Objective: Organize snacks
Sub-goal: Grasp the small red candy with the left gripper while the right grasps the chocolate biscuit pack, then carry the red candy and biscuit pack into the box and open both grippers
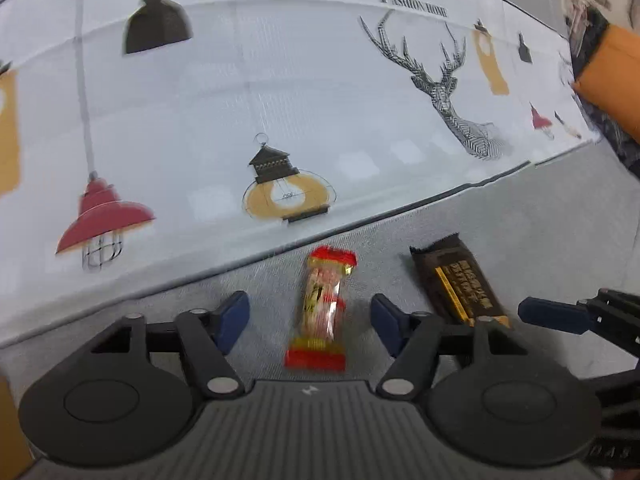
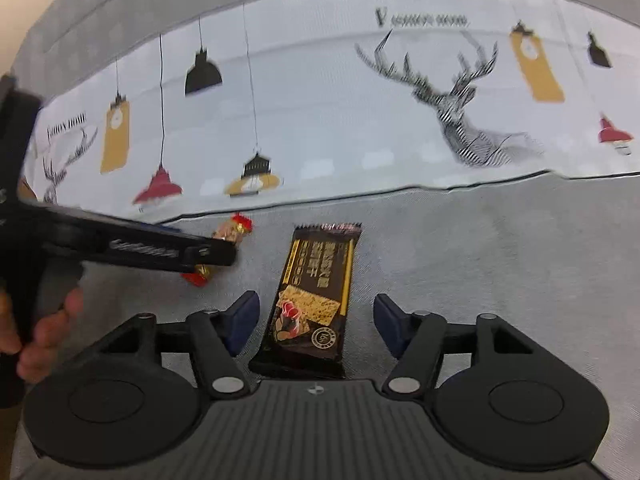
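- Snack positions, left wrist view: a red-and-clear candy packet lies on the grey bench surface, lengthwise between the two blue finger pads of the left hand-held gripper. The jaws stand apart — neither pad touches the packet.
- A dark brown biscuit bar lies just to the right of the candy packet, its near end hidden behind the right finger linkage.
- A blue-tipped finger of the right hand-held gripper enters from the right edge, near the biscuit bar.
- A white printed cloth with lamp and deer motifs covers the far part of the bench; both snacks lie just beside its edge.
- Right wrist view: the biscuit bar lies lengthwise between the pads of the right hand-held gripper. The jaws stand wide apart, clear of the wrapper on both sides.
- The left hand-held gripper crosses from the left edge over the candy packet, which shows only at both ends.
- The person's hand grips the left tool's handle at the left edge.
- The printed cloth lies beyond both snacks.
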{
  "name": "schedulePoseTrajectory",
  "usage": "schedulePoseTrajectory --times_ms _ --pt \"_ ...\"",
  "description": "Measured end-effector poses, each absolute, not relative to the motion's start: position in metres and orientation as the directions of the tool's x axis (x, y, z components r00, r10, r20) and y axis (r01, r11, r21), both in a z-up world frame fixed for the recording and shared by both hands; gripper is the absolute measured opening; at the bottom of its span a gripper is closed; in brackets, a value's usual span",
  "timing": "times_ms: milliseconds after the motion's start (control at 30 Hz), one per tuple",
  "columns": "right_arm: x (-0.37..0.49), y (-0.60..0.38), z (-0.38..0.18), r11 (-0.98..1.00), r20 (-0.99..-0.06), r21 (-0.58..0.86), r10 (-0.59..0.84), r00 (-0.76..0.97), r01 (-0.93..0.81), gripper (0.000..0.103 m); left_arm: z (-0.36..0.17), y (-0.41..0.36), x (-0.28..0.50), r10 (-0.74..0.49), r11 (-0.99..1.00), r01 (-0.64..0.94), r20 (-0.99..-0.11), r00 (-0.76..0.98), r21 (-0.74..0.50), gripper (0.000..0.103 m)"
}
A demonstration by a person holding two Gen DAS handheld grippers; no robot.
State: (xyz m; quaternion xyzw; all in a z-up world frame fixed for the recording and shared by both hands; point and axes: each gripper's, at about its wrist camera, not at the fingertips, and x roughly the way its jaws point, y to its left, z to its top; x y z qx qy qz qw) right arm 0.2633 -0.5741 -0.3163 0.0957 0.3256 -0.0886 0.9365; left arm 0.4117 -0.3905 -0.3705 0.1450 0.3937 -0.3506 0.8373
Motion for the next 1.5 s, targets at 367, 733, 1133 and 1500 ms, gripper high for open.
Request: schedulePoseTrajectory --times_ms 367,733,1133,1500 --pt "0.28 -0.547 -0.328 0.978 -0.645 -0.019 -0.172 0.745 0.208 0.042 -0.366 -0.393 0.386 -0.429 0.642 0.766 -0.814 0.393 0.031 0.019" --pt "0.273 -0.54 -0.33 0.987 -0.641 -0.011 -0.129 0.757 0.16 0.042 -0.368 -0.375 0.363 -0.423 0.705 0.709 -0.786 0.451 0.027 0.02" --pt "0.256 -0.531 -0.294 0.966 -0.559 0.2 -0.024 0.829 0.163 0.042 -0.298 -0.328 0.326 -0.449 0.783 0.62 -0.737 0.506 -0.052 0.019" --pt "0.186 -0.425 -0.232 0.981 -0.442 0.193 0.099 0.892 -0.013 0.042 -0.218 -0.195 0.26 -0.437 0.861 0.494 -0.676 0.594 -0.123 0.019"
